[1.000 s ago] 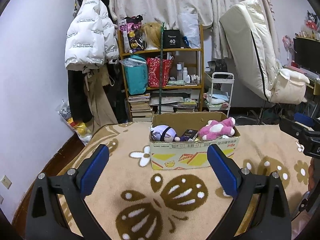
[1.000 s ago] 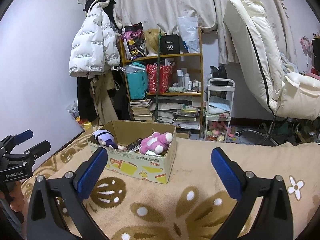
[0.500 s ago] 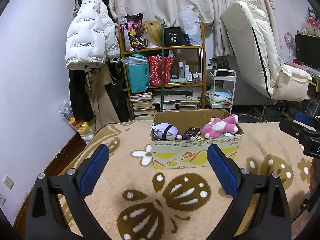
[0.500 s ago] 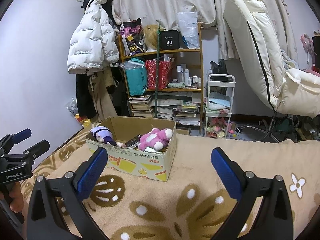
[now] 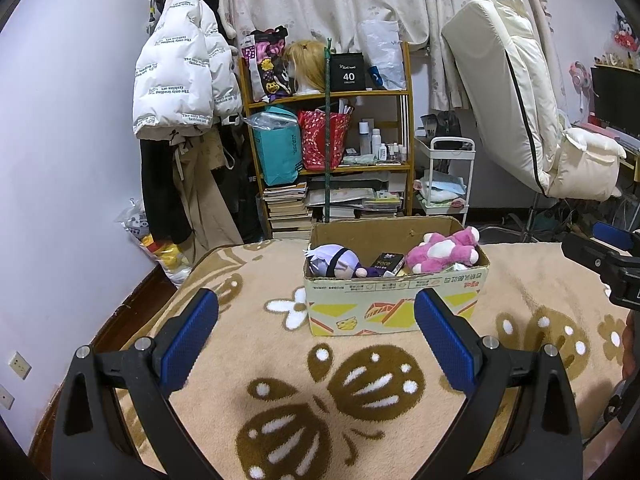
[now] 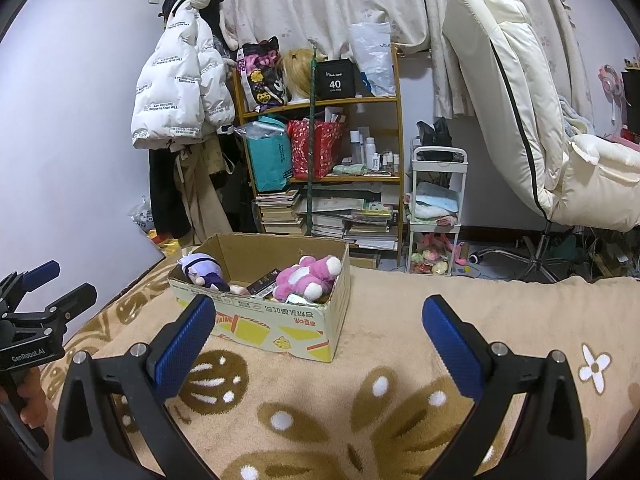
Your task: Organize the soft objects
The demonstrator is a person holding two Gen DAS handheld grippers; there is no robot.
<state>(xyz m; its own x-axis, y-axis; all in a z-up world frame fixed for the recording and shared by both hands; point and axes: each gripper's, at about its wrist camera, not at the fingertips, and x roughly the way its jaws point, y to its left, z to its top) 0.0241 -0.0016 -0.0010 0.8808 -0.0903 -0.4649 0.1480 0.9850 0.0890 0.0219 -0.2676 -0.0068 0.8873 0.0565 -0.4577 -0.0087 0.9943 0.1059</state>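
Note:
A cardboard box stands on a beige blanket with brown flower shapes. In it lie a purple-haired plush doll, a pink and white plush toy and a small dark packet. My left gripper is open and empty, a short way in front of the box. In the right wrist view the box sits ahead to the left, with the purple doll and pink plush inside. My right gripper is open and empty over the blanket.
Behind the bed stand a cluttered wooden shelf, a white puffer jacket hung on the wall, a small white trolley and a cream recliner chair. The blanket's left edge drops to the floor.
Both views have shifted slightly; the box now appears a little lower in each view. Both grippers stay open and empty.

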